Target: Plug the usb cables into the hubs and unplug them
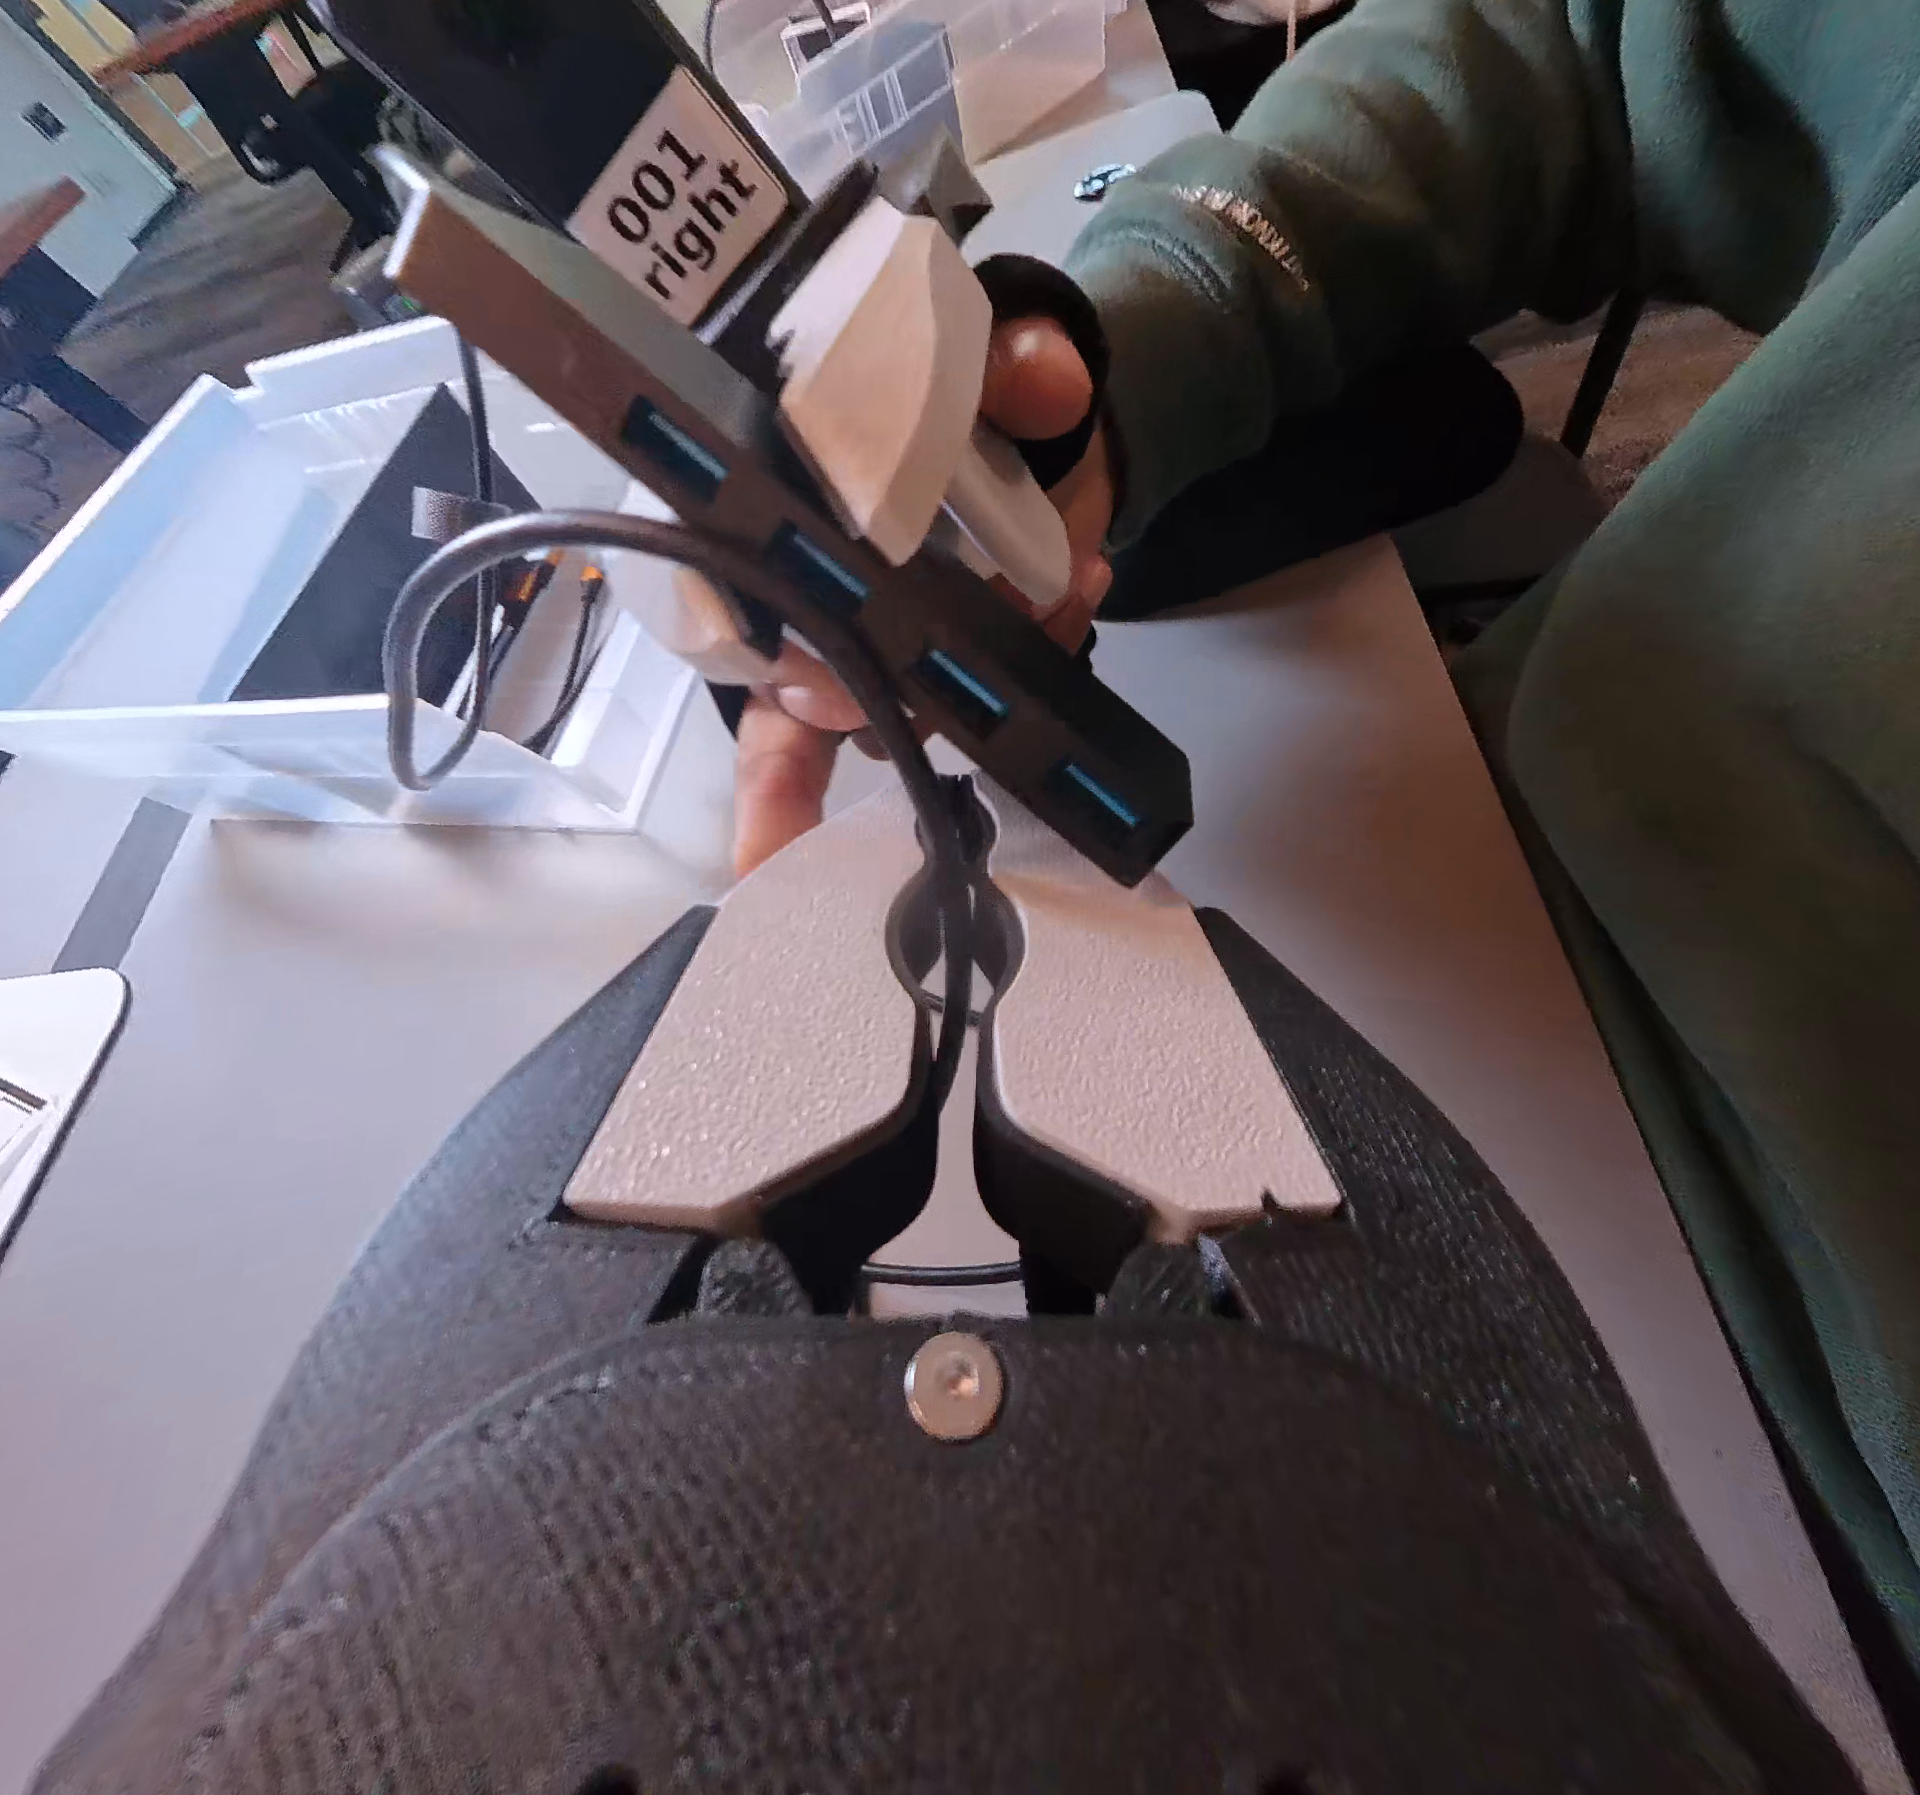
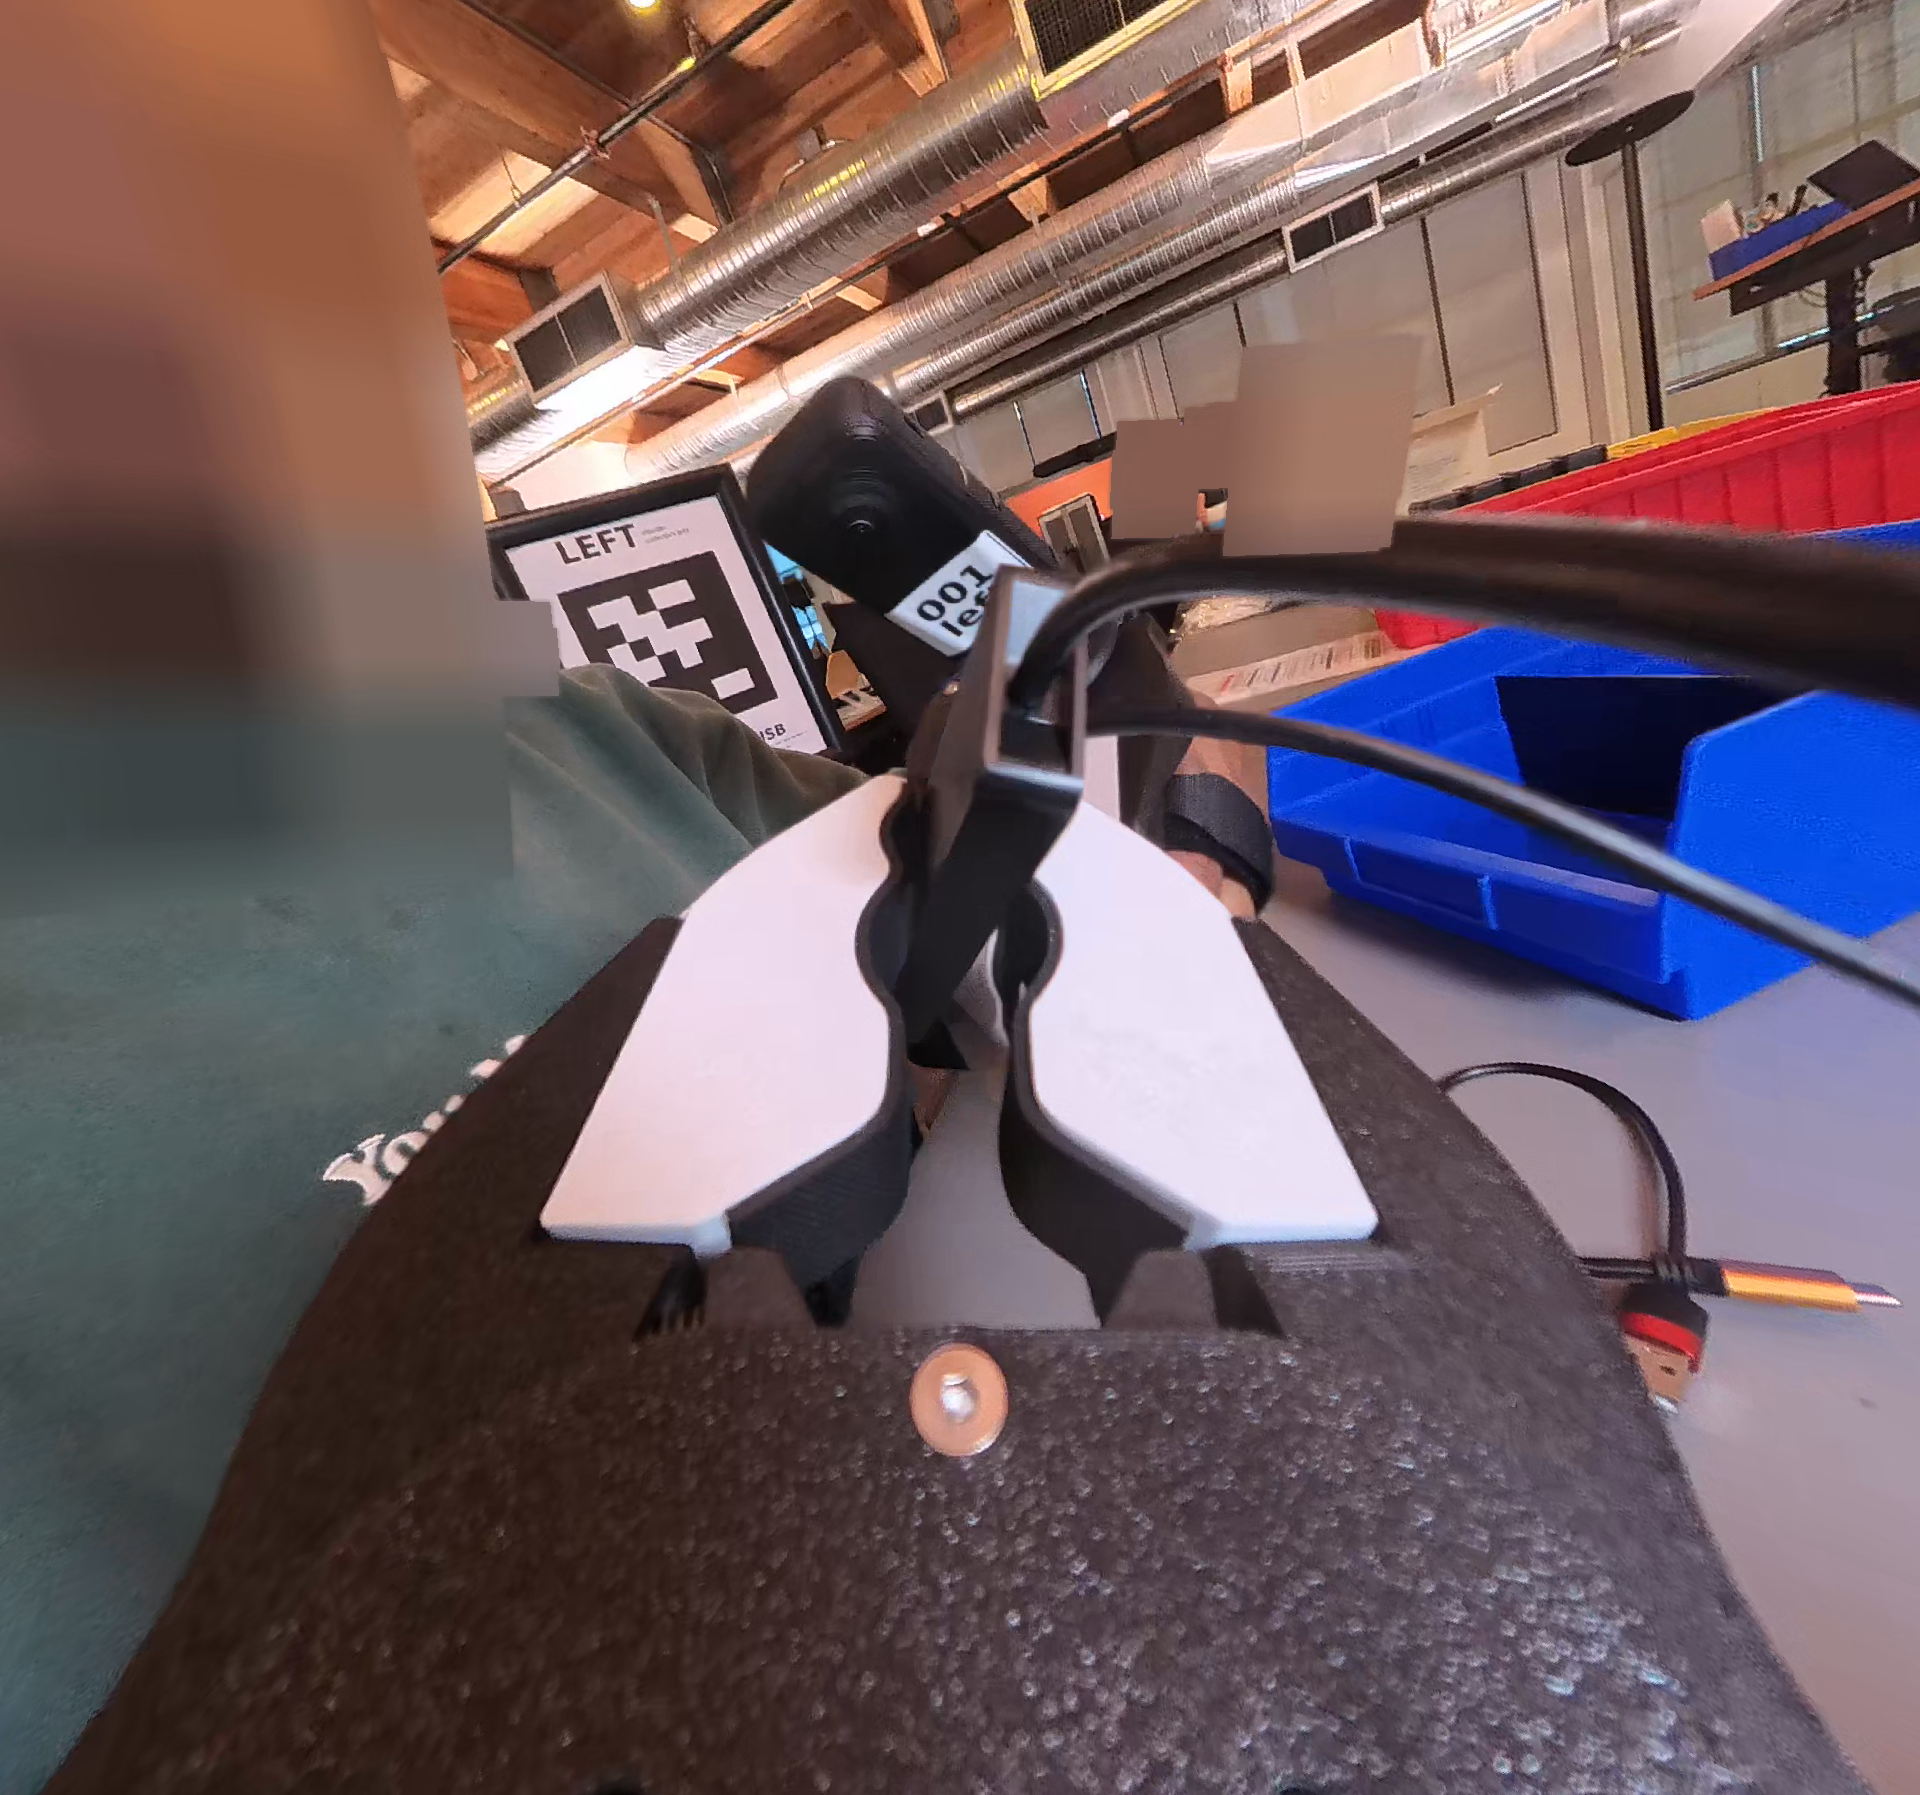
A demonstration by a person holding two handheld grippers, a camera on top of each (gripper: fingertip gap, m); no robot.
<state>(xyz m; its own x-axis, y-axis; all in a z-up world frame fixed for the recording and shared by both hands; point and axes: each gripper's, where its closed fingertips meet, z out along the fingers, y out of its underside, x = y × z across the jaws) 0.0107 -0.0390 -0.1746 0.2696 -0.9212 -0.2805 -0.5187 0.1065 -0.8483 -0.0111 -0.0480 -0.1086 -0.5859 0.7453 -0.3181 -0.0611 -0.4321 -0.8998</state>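
Black hub (image 1: 904,623) clamped in right gripper (image 2: 961,872), left gripper (image 1: 961,841) pinching cable (image 1: 623,540)

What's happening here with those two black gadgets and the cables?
A person in a green sleeve holds a tool in each hand. The right tool grips a black USB hub with blue ports, lifted above the grey table. The left tool pinches a thin black cable just in front of the hub. None of the four visible ports has a plug in it. Another cable lies loose on the table by a blue bin.
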